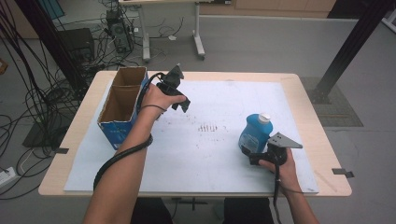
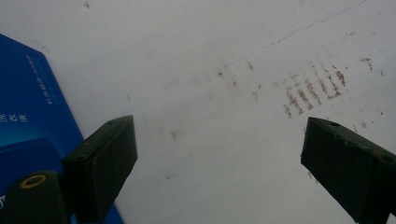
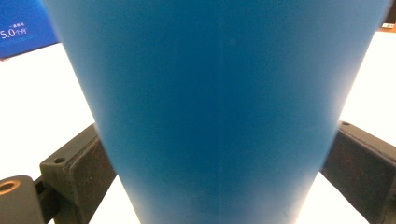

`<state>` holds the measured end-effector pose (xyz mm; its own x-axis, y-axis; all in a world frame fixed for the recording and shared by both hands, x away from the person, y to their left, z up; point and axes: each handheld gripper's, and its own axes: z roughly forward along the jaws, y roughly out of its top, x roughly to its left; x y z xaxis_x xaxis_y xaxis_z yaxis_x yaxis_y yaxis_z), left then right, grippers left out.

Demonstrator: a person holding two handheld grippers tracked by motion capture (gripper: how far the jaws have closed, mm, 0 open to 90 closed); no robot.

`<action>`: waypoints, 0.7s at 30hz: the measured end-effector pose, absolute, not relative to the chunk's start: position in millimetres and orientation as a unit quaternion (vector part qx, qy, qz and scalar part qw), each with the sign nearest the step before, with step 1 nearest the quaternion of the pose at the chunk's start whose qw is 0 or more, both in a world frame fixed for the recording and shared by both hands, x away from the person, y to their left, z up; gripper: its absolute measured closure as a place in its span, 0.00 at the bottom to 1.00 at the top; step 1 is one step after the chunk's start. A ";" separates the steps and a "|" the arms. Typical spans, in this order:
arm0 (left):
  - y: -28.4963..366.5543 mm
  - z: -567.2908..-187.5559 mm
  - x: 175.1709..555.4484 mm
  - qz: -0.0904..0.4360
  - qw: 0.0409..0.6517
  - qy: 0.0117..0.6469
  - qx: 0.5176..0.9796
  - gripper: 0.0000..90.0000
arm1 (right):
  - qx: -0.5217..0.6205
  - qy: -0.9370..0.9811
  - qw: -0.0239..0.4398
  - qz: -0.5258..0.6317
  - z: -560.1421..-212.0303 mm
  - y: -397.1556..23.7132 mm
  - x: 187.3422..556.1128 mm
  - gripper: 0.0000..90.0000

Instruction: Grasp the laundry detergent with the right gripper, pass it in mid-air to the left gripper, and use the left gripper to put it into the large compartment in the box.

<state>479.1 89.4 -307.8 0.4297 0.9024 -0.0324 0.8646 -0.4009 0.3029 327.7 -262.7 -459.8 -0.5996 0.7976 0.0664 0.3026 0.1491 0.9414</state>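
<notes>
The step in hand looks like the grasp of the blue plastic bottle with the white cap (image 1: pixel 255 132), which stands, tilted a little, at the lower right of the high view on the white sheet that covers the pale wooden worktop (image 1: pixel 312 122); the right hand-held gripper (image 1: pixel 254 156) sits at the bottle's base from the near side, and in the right gripper view the blue body (image 3: pixel 219 112) fills the space between the two black jaws, which stand against its sides, so I judge the jaws clamped on the bottle, though the contact itself is partly hidden. The left hand-held gripper (image 1: pixel 183 103) hangs at the upper left centre of the high view, just beside the open blue cardboard box with the brown inside (image 1: pixel 120 108); in the left gripper view its jaws stand wide apart over the bare, stained sheet with nothing between them, the box's blue wall (image 2: pixel 32 121) at the left edge of that frame. The likely next move is to lift the bottle and carry it leftward to the box; that calls for a firm hold on the smooth, rounded body, enough height to pass the box's rim, and a descent into one of its two compartments.
</notes>
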 end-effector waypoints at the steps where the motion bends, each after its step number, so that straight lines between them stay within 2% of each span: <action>1: 89.4 -307.6 479.2 0.068 0.139 0.530 0.834 0.12 | 0.382 0.720 0.235 0.529 -459.9 -262.8 327.7 0.04; 21: 89.1 -308.2 480.3 0.067 0.139 0.529 0.834 0.12 | 0.382 0.721 0.234 0.528 -459.9 -262.7 328.2 0.04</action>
<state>480.3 89.1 -308.2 0.4313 0.9015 -0.0357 0.8645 -0.4016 0.3022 328.2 -262.7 -459.9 -0.5978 0.7989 0.0666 0.3038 0.1489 0.9410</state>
